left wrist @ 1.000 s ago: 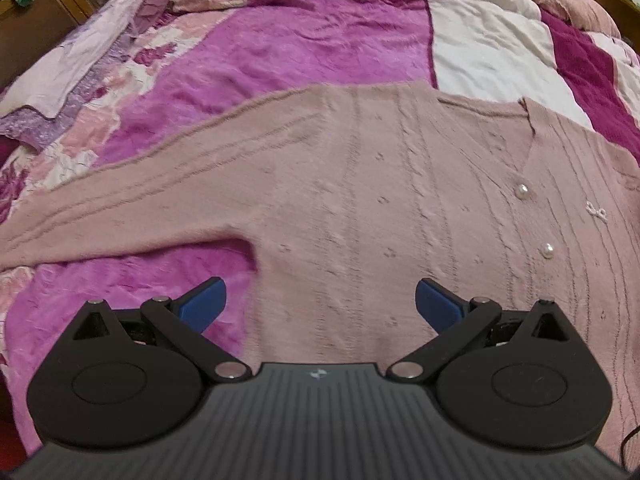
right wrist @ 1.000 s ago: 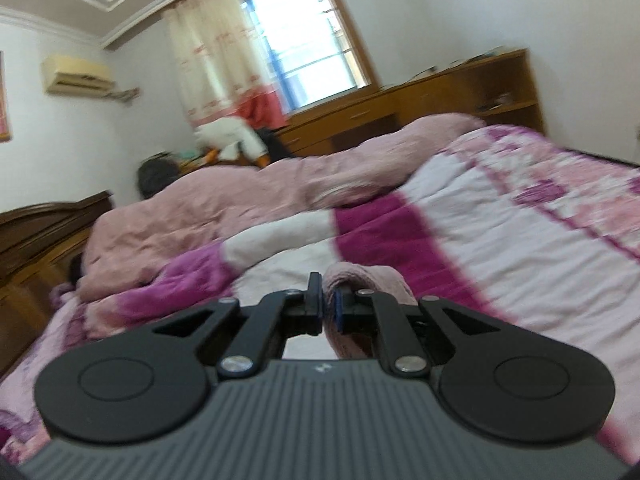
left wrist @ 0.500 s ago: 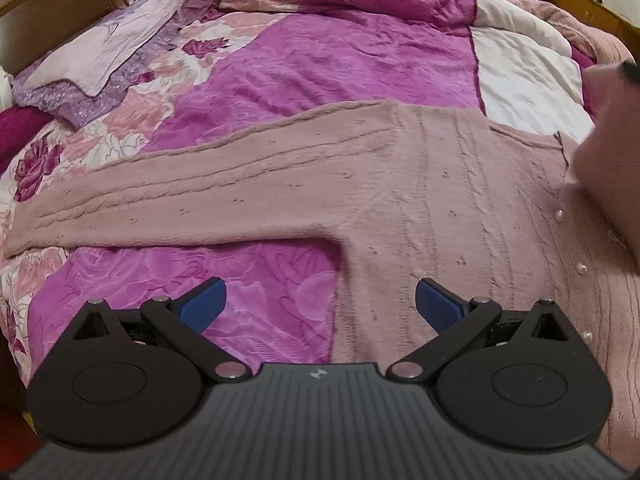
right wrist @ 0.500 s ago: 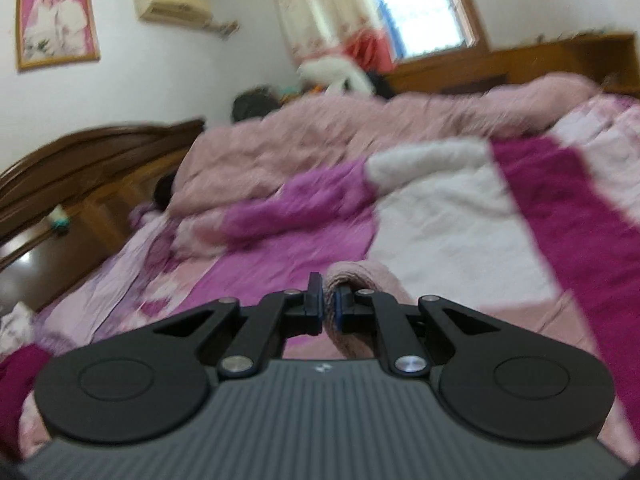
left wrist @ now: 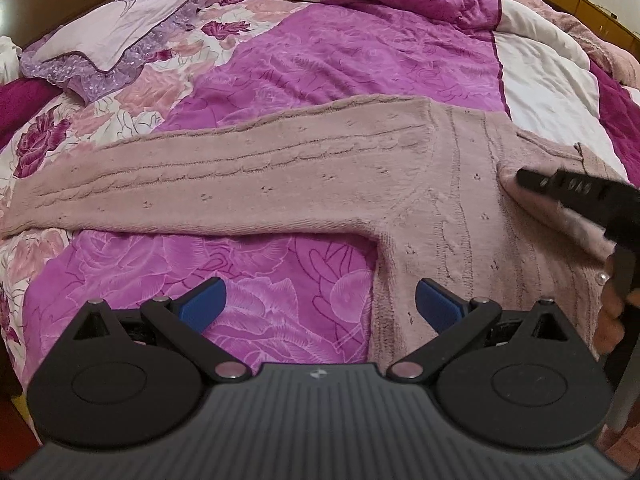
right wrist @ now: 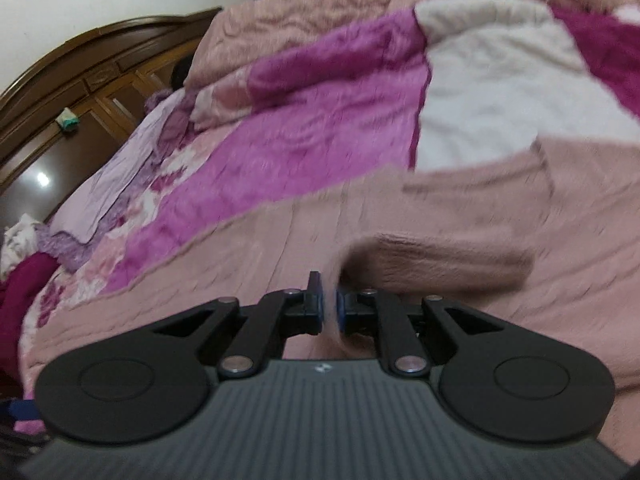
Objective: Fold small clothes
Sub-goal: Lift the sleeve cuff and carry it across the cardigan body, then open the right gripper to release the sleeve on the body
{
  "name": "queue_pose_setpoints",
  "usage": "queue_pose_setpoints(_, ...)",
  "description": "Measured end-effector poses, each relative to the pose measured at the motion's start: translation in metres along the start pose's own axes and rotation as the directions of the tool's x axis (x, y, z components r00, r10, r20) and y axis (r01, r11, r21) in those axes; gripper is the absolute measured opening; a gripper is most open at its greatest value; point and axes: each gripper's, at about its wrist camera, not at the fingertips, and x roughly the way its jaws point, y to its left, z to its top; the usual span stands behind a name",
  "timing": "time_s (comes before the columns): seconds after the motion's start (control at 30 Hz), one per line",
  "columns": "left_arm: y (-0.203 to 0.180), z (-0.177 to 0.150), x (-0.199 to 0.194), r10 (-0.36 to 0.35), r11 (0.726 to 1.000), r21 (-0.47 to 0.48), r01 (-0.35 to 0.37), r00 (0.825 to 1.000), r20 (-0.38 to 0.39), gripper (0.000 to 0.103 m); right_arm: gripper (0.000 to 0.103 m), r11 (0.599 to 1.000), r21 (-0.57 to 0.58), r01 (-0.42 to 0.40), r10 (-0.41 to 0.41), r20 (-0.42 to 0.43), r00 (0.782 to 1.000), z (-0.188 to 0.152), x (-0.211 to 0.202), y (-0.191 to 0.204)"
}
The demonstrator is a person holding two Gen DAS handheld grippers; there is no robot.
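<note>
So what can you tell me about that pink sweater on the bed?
The pink sweater is a fuzzy, dusty-pink knit cardigan with cable lines, tiny eyelet holes and a pearly button near its front edge. It lies spread flat, front up, on the purple flowered quilt. One long sleeve stretches straight out sideways. The right tongs are shut on a folded-over part of it, carried across the body. The left tongs hang open above the underarm corner, apparently not touching.
</note>
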Motion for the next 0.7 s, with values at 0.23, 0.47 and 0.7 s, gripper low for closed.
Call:
queue_pose_setpoints(0.23,-0.007,0.003,-0.003,-0.018,1.0,0.022,0.017,1.0,0.012,0.103,0.062,0.995,0.069,-0.066,0.07,-0.068,0.995,-0.017,-0.008,0.0)
queue_pose_setpoints(0.47,-0.027,0.013,-0.014,-0.045,0.996,0.08,0.04,0.998,0.054,0.103,0.063,0.994,0.071,-0.079,0.084,-0.077,0.993,-0.023,-0.053,-0.005)
queue_pose_setpoints(0.7,-0.072,0.022,-0.022,-0.133,0.974,0.196,0.115,0.987,0.086,0.103,0.063,0.994,0.089,0.056,-0.055,-0.015,0.998,-0.02,-0.107,-0.044)
